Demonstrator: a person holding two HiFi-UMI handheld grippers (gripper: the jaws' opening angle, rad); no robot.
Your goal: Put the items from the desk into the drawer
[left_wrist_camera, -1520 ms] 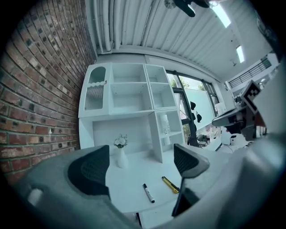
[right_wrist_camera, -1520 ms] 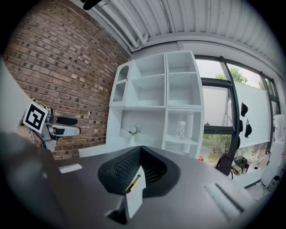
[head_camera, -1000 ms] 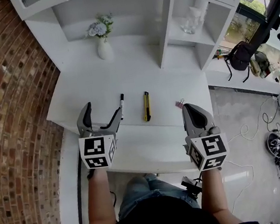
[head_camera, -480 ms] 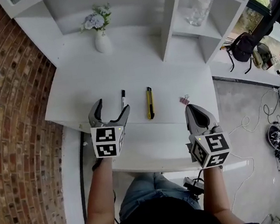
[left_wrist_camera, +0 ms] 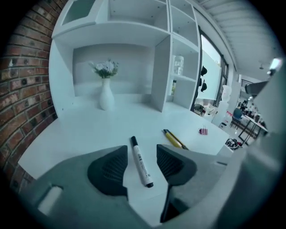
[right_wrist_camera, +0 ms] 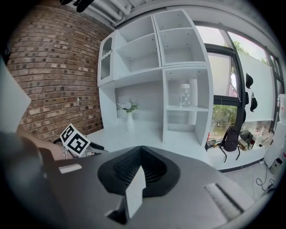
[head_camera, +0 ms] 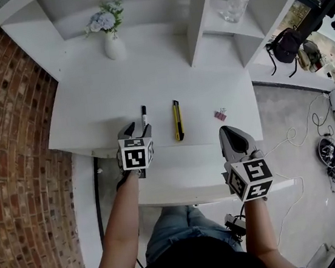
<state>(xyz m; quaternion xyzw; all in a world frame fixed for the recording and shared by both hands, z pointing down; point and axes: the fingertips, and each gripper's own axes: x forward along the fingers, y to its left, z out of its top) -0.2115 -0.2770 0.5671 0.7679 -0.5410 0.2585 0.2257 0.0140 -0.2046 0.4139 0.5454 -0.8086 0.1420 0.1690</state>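
Note:
A black-and-white marker (head_camera: 143, 114) (left_wrist_camera: 141, 163) lies on the white desk (head_camera: 91, 110). My left gripper (head_camera: 137, 128) (left_wrist_camera: 140, 155) is down at the desk with one jaw on each side of the marker's near end. Its jaws have just been closing, but a gap still shows on both sides, so it is open. A yellow utility knife (head_camera: 177, 120) (left_wrist_camera: 174, 139) lies to the right of the marker, and a pink binder clip (head_camera: 220, 115) (left_wrist_camera: 203, 131) further right. My right gripper (head_camera: 228, 131) (right_wrist_camera: 139, 154) hovers shut and empty near the desk's front right.
A white vase of flowers (head_camera: 112, 45) (left_wrist_camera: 105, 96) stands at the back under white shelves (head_camera: 214, 26). A brick wall (head_camera: 10, 151) runs along the left. A white slab (head_camera: 179, 178) juts out below the desk's front edge. A glass jar (head_camera: 233, 2) sits on a shelf.
My left gripper has dropped down and forward onto the marker, and its jaws have narrowed around it. The right gripper has sunk a little.

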